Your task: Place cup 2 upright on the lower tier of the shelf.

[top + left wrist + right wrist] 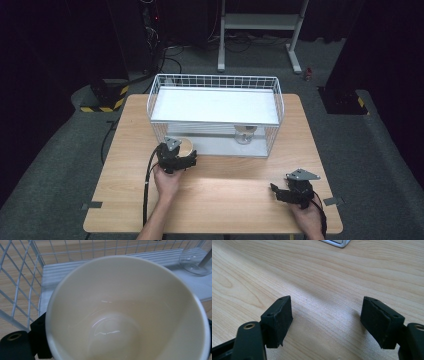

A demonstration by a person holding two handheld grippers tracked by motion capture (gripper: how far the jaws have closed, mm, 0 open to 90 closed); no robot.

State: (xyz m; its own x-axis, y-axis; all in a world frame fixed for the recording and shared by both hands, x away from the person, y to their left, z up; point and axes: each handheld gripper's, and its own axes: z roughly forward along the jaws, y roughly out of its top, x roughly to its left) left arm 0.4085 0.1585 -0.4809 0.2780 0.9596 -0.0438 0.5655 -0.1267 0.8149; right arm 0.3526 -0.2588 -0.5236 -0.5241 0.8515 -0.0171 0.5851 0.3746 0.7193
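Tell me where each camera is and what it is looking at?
High view: sits above the table, looking forward and down at the wire basket; both forearms, the left gripper and the right gripper show.
Left gripper view: rides on the left gripper, looking into the cream cup it holds, towards the basket; one black jaw shows.
Right gripper view: rides on the right gripper, looking at bare table; both open jaws show.
Shared: the high and left gripper views both show the cup, the basket and the glass.

**Surroundings and fixtures**

The wooden bench (215, 200) carries a white wire rack (216, 112) with a solid white upper shelf (215, 106). A clear glass (244, 134) stands on the rack's lower tray, under the shelf, right of centre. Behind the bench, a white metal stand (260, 30) rests on grey floor (370, 165).
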